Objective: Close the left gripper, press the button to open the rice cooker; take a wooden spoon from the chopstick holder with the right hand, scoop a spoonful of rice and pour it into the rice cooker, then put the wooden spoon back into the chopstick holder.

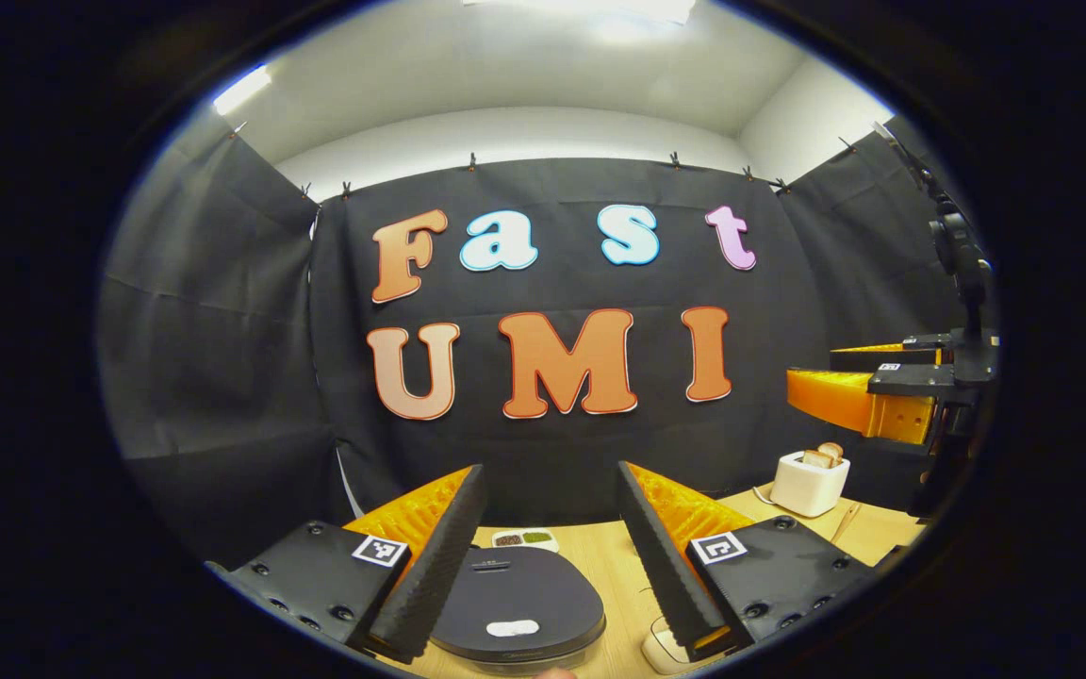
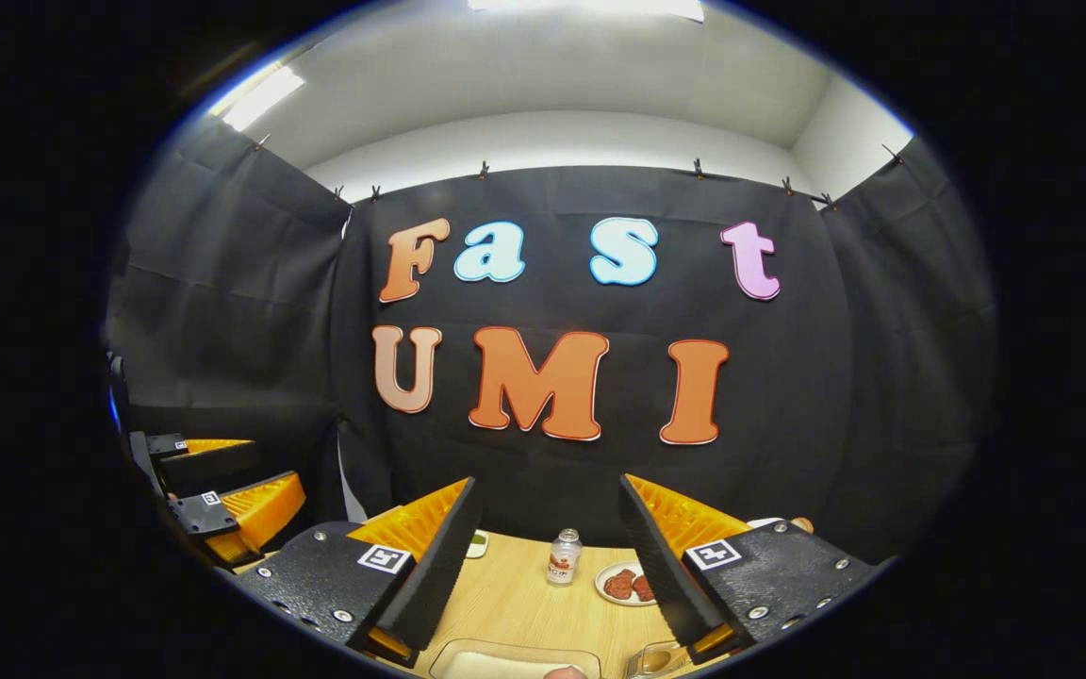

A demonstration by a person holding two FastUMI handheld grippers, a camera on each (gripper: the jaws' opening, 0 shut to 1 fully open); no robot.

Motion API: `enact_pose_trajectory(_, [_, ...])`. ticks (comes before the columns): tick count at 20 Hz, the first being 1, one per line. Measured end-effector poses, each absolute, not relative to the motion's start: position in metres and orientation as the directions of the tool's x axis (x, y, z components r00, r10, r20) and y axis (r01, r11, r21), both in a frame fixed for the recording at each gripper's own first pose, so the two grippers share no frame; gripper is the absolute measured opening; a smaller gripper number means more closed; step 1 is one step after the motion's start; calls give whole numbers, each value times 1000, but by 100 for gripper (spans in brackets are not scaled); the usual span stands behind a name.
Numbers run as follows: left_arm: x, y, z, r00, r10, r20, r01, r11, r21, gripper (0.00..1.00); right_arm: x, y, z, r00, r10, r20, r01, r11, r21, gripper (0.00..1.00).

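Note:
In the left gripper view my left gripper (image 1: pixel 552 556) is open, and the black rice cooker (image 1: pixel 515 604) sits below and between its fingers with its lid down. A white chopstick holder (image 1: pixel 809 483) with wooden handles (image 1: pixel 826 455) sticking out stands at the right on the wooden table (image 1: pixel 614 566). My right gripper (image 1: pixel 812 371) hovers above that holder. In the right gripper view the right gripper (image 2: pixel 548 566) is open and holds nothing. A clear shallow container (image 2: pixel 515 660) lies under it at the bottom edge, and the left gripper (image 2: pixel 274 471) shows at the far left.
A small divided dish (image 1: pixel 524 539) sits behind the cooker, and a white object (image 1: pixel 661 651) lies under the left gripper's right finger. In the right gripper view a small bottle (image 2: pixel 562 556) and a plate of reddish food (image 2: pixel 623 585) stand on the table (image 2: pixel 505 594). A camera stand (image 1: pixel 962 273) rises at the right.

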State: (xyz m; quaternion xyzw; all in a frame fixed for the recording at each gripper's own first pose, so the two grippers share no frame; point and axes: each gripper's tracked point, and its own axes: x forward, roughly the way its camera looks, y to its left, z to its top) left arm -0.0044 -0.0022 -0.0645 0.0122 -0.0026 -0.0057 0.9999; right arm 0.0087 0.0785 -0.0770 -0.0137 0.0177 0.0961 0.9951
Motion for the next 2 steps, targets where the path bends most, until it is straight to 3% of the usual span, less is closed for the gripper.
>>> enact_pose_trajectory(1, [-4, -3, -62, 1000, -16, 9, 16, 1000, 12, 94, 7, 76, -76, 982, 187, -39, -188, 982, -24, 90])
enact_pose_trajectory(2, [-3, -3, -59, 1000, -17, 13, 17, 1000, 3, 98, 8, 76, -76, 982, 186, -37, -187, 982, -29, 90])
